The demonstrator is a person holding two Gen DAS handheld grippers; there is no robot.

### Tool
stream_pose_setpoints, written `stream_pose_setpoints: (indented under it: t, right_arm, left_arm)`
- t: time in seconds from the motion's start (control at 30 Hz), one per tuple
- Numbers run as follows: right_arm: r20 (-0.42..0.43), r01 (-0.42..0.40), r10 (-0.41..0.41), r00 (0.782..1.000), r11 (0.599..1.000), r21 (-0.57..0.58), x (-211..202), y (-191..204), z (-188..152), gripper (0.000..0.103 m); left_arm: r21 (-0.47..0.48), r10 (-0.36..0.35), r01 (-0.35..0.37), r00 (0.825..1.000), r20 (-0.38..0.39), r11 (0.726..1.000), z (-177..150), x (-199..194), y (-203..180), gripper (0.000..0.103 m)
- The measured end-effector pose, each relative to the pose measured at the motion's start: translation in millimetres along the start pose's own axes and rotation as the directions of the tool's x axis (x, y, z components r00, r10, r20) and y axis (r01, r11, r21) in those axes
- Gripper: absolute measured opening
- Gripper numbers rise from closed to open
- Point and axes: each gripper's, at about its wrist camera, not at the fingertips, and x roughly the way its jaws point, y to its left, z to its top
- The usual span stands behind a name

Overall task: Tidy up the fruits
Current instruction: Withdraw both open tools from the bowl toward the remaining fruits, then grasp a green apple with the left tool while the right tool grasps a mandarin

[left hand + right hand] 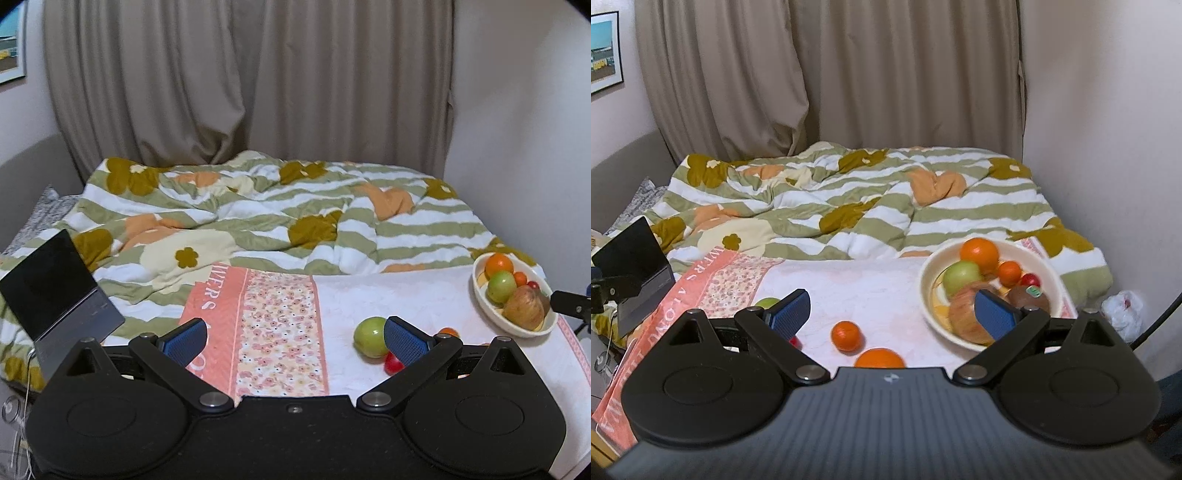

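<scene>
bowls point(990, 334): 1 | oranges point(979, 253): 4 | green apples point(961, 276): 2 | laptops point(55, 291): 1

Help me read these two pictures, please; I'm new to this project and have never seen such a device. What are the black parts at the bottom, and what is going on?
Each picture comes from a camera mounted on a hand-held gripper, looking forward along its two blue-padded fingers. The black parts are the gripper bodies. One view belongs to the left gripper, the other to the right gripper. Both are open and hold nothing.

They face a bed with a flowered blanket and a pink towel. On the towel stands a white bowl with fruit in it, including an orange and a green apple. Loose on the towel lie another green apple, a small red fruit and two oranges. A laptop sits at the left.
</scene>
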Motion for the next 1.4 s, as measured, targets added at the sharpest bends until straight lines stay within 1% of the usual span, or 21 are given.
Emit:
stream_pose_setpoints:
  t: [0.13,0.23,0.47,0.53,0.63,0.83,0.93,0.97,1.03,1.07,1.17,1.27,1.3,1.33,1.37,1.4]
  right_arm:
    - [-0.029,0.020,-0.020,0.999,1.000,-0.007,22,19,-5,0.103]
    - [-0.056,0.024,-0.025,0.998,1.000,-0.020,40,29,-8,0.103]
    - [-0.129,0.009,-0.022,0.991,0.995,-0.097,79,37,-15,0.103]
    - [-0.156,-0.009,-0.010,0.988,0.993,-0.118,91,35,-17,0.103]
    - [-0.194,-0.041,0.012,0.981,0.988,-0.148,108,32,-19,0.103]
    - [-0.252,-0.117,0.056,0.966,0.965,-0.233,136,34,-22,0.103]
    - [-0.287,-0.170,0.093,0.954,0.952,-0.256,149,35,-23,0.102]
    - [-0.302,-0.187,0.104,0.948,0.947,-0.262,154,35,-24,0.100]
    - [-0.327,-0.215,0.118,0.938,0.935,-0.280,161,38,-26,0.098]
    - [-0.334,-0.226,0.124,0.934,0.931,-0.286,163,39,-26,0.096]
    - [-0.354,-0.255,0.144,0.924,0.922,-0.291,171,40,-27,0.093]
    - [-0.376,-0.266,0.144,0.916,0.916,-0.299,178,42,-29,0.090]
    - [-0.382,-0.272,0.146,0.912,0.915,-0.299,180,42,-29,0.088]
    - [-0.388,-0.277,0.150,0.909,0.914,-0.297,182,42,-30,0.087]
    - [-0.395,-0.283,0.153,0.906,0.912,-0.296,184,42,-30,0.084]
    - [-0.401,-0.288,0.154,0.903,0.910,-0.298,186,42,-31,0.080]
  left_arm:
    - [0.026,-0.046,0.047,0.998,-0.040,0.999,6,24,10,0.103]
    - [0.047,-0.063,0.066,0.995,-0.075,0.997,8,44,12,0.103]
    - [0.078,-0.117,0.131,0.980,-0.161,0.988,13,92,-2,0.103]
    - [0.085,-0.134,0.151,0.974,-0.183,0.985,13,102,-7,0.103]
    - [0.074,-0.161,0.181,0.962,-0.221,0.981,13,117,-18,0.103]
    - [0.025,-0.220,0.239,0.927,-0.304,0.971,12,149,-38,0.103]
    - [0.000,-0.236,0.250,0.913,-0.332,0.968,11,163,-47,0.100]
    - [-0.013,-0.243,0.254,0.908,-0.342,0.967,10,168,-48,0.100]
    - [-0.037,-0.253,0.257,0.895,-0.368,0.966,8,178,-53,0.094]
    - [-0.046,-0.256,0.257,0.890,-0.379,0.965,7,182,-56,0.094]
    - [-0.057,-0.252,0.250,0.884,-0.393,0.966,3,189,-60,0.090]
    - [-0.086,-0.265,0.252,0.872,-0.411,0.964,1,198,-61,0.079]
    - [-0.098,-0.270,0.253,0.869,-0.415,0.963,1,200,-60,0.073]
    - [-0.110,-0.275,0.253,0.865,-0.419,0.961,1,203,-60,0.070]
    - [-0.110,-0.273,0.250,0.867,-0.417,0.962,1,203,-60,0.069]
    - [-0.104,-0.268,0.247,0.869,-0.416,0.963,2,203,-61,0.066]
